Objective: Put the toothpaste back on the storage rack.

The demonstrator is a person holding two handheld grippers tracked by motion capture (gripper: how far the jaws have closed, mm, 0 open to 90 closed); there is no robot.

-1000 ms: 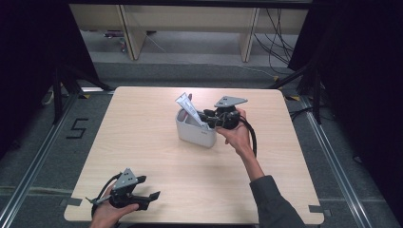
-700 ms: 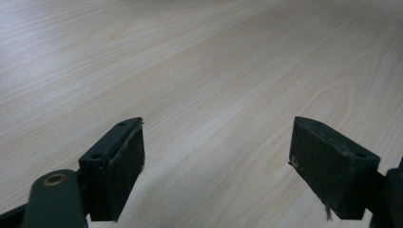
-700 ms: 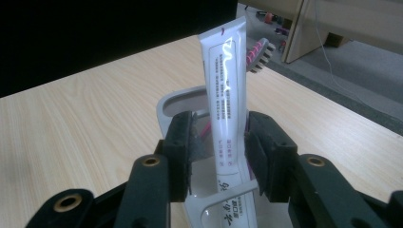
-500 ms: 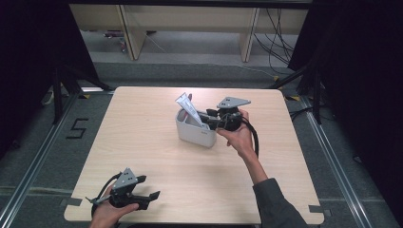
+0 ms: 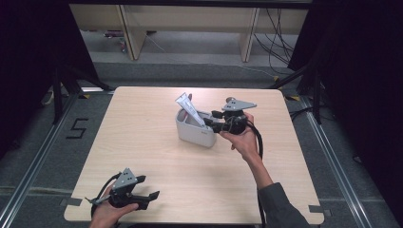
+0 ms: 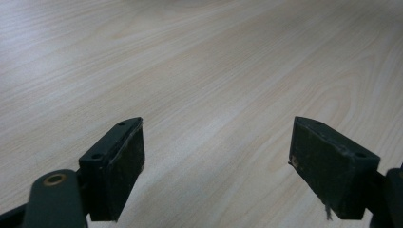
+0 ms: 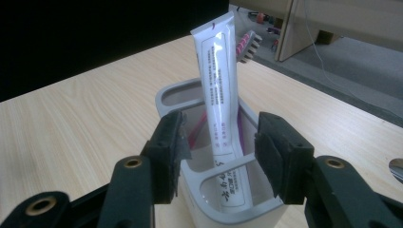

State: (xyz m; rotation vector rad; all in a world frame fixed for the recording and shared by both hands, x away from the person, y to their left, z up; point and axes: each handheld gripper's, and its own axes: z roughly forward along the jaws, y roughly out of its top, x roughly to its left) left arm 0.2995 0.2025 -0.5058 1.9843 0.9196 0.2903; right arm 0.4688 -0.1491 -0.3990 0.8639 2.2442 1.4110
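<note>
White toothpaste tube [image 7: 219, 90] standing tilted in grey holder [image 7: 237, 211] mid-desk [image 5: 157, 156], print too small to read. Right claw [image 7: 218, 152] just been opening, empty, beside tube. Left claw [image 6: 216, 166] wide, empty

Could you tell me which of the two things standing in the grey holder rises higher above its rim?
The white toothpaste tube rises highest, leaning flat and broad above the holder. The pink-bristled toothbrush behind it stands lower.
</note>
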